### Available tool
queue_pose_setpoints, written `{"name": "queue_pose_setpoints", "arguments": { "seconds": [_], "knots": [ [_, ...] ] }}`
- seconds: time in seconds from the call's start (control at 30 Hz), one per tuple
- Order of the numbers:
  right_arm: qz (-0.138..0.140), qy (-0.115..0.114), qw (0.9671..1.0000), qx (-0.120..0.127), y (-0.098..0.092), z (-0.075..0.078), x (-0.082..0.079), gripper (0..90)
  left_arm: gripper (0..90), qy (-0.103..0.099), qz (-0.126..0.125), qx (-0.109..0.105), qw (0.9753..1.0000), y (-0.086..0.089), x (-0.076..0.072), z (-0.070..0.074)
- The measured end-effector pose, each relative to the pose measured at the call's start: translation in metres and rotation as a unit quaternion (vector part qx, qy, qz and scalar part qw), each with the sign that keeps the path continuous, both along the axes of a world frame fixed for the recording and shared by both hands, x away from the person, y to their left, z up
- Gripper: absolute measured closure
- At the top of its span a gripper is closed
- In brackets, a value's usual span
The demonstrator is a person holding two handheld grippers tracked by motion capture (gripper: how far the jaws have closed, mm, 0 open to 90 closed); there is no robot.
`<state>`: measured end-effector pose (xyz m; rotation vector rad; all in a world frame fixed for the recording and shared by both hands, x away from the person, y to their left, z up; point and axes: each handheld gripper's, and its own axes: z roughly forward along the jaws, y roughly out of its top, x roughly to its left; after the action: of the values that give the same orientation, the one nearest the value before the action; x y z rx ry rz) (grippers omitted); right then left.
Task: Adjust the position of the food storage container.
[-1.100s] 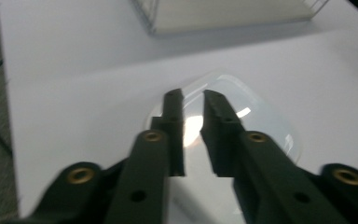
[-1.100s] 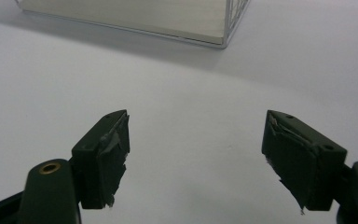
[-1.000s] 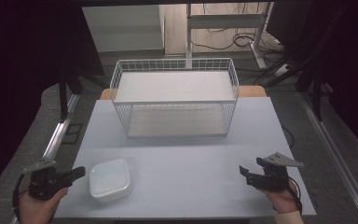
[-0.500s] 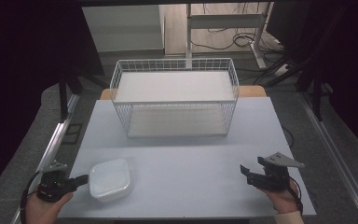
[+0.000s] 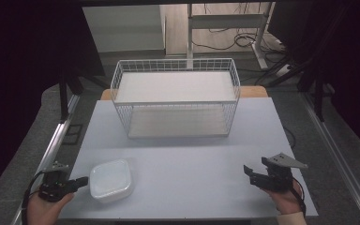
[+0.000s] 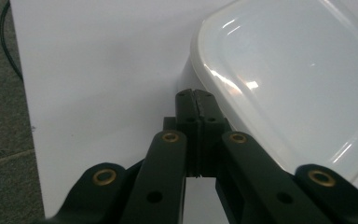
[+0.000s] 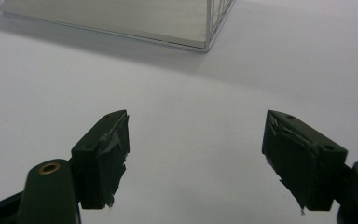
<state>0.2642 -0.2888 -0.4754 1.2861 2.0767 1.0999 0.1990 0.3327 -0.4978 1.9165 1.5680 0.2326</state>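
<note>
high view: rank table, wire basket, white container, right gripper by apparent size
1. table
2. wire basket
3. white container
4. right gripper, though it looks fairly close to the container, so that order is less sure.

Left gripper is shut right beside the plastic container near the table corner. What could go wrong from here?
1. The left gripper is shut with its tip at the lidded plastic container's rim, not around it, so moving on would likely push it, not grasp it.
2. The container sits near the table's front edge, so a push toward the person could tip it off.
</note>
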Motion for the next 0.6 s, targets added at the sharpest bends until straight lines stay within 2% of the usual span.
{"name": "queue_pose_setpoints", "arguments": {
  "seconds": [0.37,0.6],
  "knots": [
    [-0.006,0.0,1.0,-0.002,-0.004,0.0,0.001,22.7,89.8,0.011,-0.006,0.008,0.9999,-0.008,0.008,-0.007],
    [-0.006,-0.001,1.0,-0.002,-0.003,0.0,0.0,22.7,89.8,0.011,-0.013,0.009,0.9998,-0.017,0.019,-0.007]
  ]
}}
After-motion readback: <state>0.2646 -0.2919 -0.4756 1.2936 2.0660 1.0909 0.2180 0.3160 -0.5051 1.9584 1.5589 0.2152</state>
